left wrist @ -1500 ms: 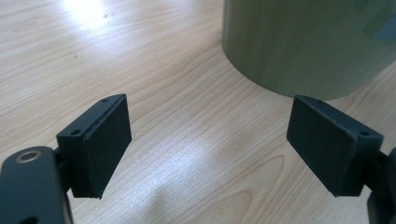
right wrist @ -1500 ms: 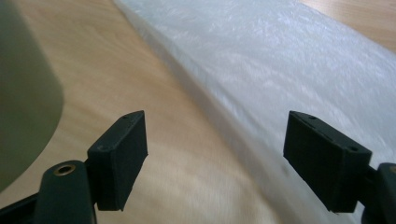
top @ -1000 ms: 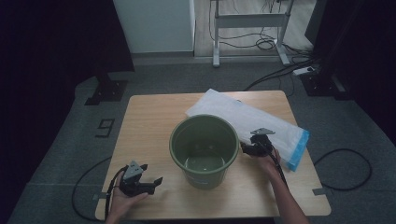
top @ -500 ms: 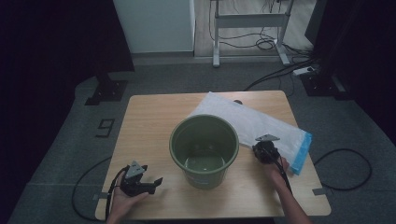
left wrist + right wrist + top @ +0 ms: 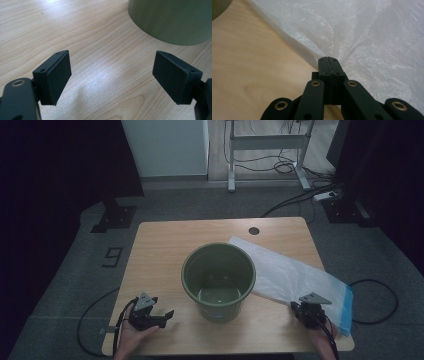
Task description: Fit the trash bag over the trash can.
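Left tongs idle, right tongs pinching the bag

My left gripper (image 5: 161,316) rests with jaws spread wide on the light wooden table (image 5: 165,250), near the round green plastic bucket (image 5: 218,279); my right gripper (image 5: 328,59) (jaws pressed together) pinches the thin white plastic bag (image 5: 372,37) lying right of the bucket.

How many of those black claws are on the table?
2. The left claw sits near the front left corner, jaws open. The right claw is at the front right, pinching the white plastic bag beside the green bucket.
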`<state>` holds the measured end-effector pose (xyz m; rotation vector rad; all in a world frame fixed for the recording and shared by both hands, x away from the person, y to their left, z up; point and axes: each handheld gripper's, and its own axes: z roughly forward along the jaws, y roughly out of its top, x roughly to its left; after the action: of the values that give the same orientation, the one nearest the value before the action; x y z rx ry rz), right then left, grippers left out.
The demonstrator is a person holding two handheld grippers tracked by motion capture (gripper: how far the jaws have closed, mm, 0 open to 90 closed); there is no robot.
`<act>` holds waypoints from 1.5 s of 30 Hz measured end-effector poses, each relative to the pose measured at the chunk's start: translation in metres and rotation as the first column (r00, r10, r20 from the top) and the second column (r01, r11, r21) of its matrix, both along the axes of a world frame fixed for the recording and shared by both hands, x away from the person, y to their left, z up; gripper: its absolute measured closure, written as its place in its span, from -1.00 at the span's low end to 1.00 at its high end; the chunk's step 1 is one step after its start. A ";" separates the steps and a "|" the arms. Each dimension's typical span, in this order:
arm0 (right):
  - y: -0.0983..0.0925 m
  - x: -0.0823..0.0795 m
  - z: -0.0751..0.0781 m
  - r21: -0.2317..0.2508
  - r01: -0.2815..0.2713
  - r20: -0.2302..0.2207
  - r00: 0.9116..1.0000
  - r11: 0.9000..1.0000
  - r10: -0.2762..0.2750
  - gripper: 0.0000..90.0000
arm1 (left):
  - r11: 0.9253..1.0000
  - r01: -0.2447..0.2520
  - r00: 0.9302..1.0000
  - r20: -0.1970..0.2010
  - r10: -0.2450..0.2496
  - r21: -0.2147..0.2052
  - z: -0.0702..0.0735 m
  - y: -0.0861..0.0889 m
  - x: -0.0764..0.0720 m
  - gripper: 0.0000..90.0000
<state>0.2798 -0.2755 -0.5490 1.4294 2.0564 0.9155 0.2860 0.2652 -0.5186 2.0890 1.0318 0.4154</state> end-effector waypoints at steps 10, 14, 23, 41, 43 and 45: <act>0.016 -0.014 0.012 0.002 -0.039 0.107 0.993 0.999 0.039 -0.06 | 1.000 0.002 1.000 -0.003 -0.002 -0.002 0.000 -0.001 0.000 -0.67; 0.038 0.007 0.013 0.008 -0.073 0.111 0.991 0.997 0.072 -0.35 | 1.000 0.005 1.000 -0.006 -0.005 0.003 -0.001 -0.001 0.000 -0.67; 0.071 0.048 0.000 -0.032 -0.080 0.055 0.995 0.996 0.082 -0.40 | 1.000 -0.001 1.000 -0.004 0.001 0.004 -0.001 0.001 0.001 -0.67; 0.042 0.052 -0.004 0.030 -0.006 0.035 0.999 1.000 0.005 0.93 | 1.000 -0.002 1.000 -0.003 0.002 0.001 0.000 0.002 0.000 -0.67; 0.037 0.051 -0.002 0.045 0.013 0.047 0.999 0.999 -0.015 0.95 | 1.000 -0.004 1.000 -0.002 0.004 -0.001 0.001 0.002 0.000 -0.67; 0.030 0.048 0.003 0.081 0.036 0.074 0.996 0.996 -0.042 0.96 | 1.000 -0.007 1.000 0.000 0.007 -0.002 0.001 0.003 0.000 -0.67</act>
<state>0.3280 -0.2458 -0.5457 1.4482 1.9502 1.0295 0.2855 0.2685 -0.5175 2.0834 1.0396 0.4180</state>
